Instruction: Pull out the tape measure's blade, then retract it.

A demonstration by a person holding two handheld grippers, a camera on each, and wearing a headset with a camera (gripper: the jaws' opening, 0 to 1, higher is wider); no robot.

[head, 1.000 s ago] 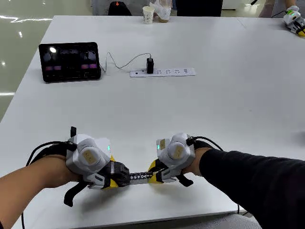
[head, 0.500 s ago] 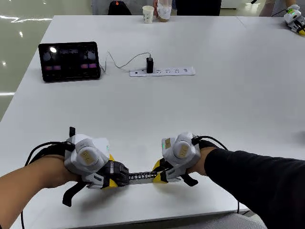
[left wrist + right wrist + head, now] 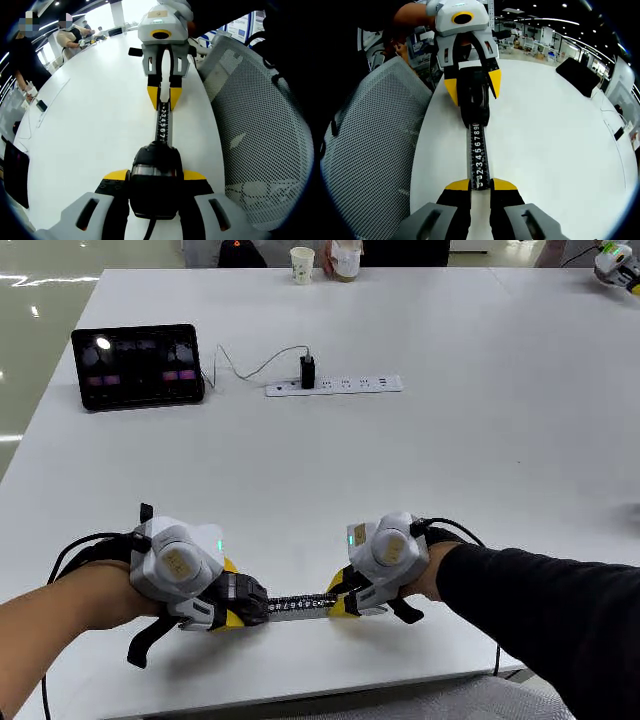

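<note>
Nearest me, at the front edge of the white table [image 3: 420, 490], my left gripper [image 3: 235, 598] has its jaws clamped on the black tape measure case [image 3: 252, 602], a yellow tip on each flank. Just to its right, my right gripper [image 3: 337, 601] has its jaws pinched together on the tip of the blade [image 3: 298, 604]. In the right gripper view I can read the numbers up to nine, running back to the case. Against a second ago, the two grippers stand a little further apart and more blade shows between them, straight and taut. So the pull is under way, I judge, with only a short length out, and retraction not yet begun. Further up the table lies a power strip [image 3: 333, 386] with a black charger plugged in, a dark tablet [image 3: 137, 366] propped to its left, and at the far edge a paper cup [image 3: 301, 264]
</note>
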